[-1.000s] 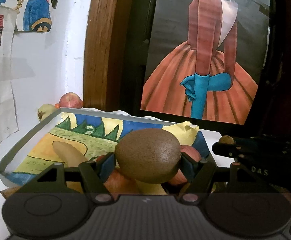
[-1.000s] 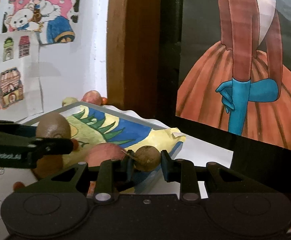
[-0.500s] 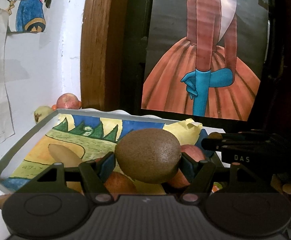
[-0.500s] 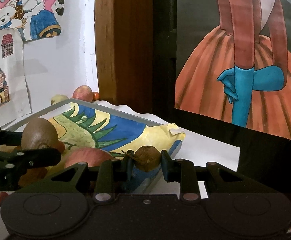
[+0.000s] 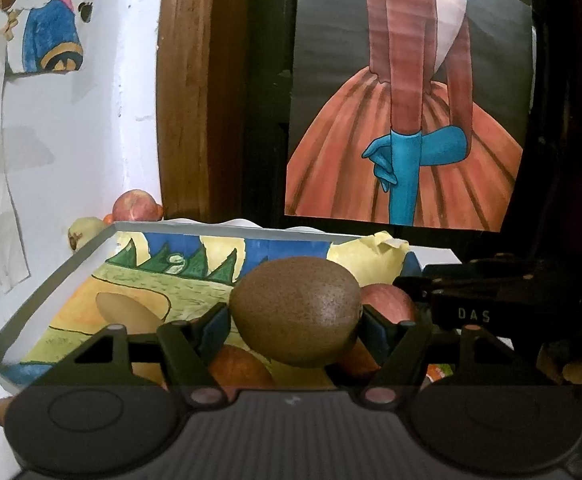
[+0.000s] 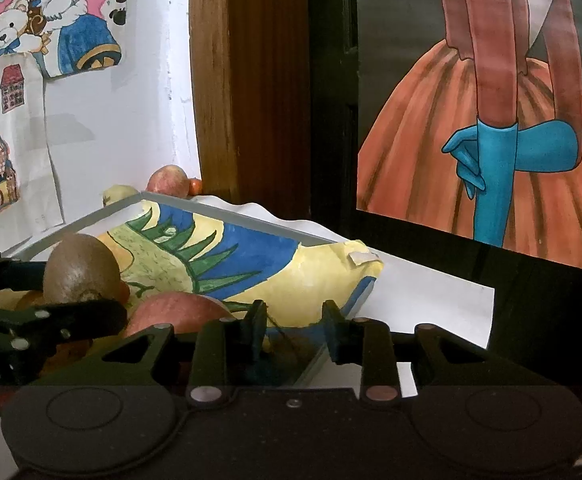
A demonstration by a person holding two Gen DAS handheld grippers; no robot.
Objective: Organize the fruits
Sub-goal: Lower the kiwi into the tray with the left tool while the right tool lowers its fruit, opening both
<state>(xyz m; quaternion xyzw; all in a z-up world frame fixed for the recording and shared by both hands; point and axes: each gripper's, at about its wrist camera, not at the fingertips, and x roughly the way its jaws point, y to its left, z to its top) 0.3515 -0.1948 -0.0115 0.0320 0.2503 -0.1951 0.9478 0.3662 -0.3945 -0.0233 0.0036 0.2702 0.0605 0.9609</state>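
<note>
left wrist view: the left gripper (image 5: pixel 295 320) pinches a brown kiwi (image 5: pixel 296 312) between its two fingers, the blue pads pressed against the fruit's sides. the kiwi is held above a shallow grey tray (image 5: pixel 51 280) lined with a coloured drawing of hills and trees. in the tray, under and behind the kiwi, lie a red apple (image 5: pixel 391 304), an orange-red fruit (image 5: pixel 239 368) and a pale tan fruit (image 5: pixel 123 316). beyond the tray's far left corner, against the white wall, sit another red apple (image 5: pixel 135 206) and a yellowish fruit (image 5: pixel 85 232). the right gripper (image 5: pixel 491 296) reaches in from the right edge, at the tray's near right corner; from here i cannot tell how its fingers stand. a painting of an orange skirt with a blue glove (image 5: pixel 411 140) hangs behind.

right wrist view: the right gripper (image 6: pixel 295 328) has its fingers spread apart with nothing between them, over the tray's near right corner (image 6: pixel 315 360). a dark roundish shape with a thin stem lies low in that corner, too dim to name. at the left, the left gripper (image 6: pixel 51 316) holds the kiwi (image 6: pixel 81 270) over the tray, just beside the red apple (image 6: pixel 175 312). a wooden frame (image 6: pixel 243 80) stands behind the tray.
</note>
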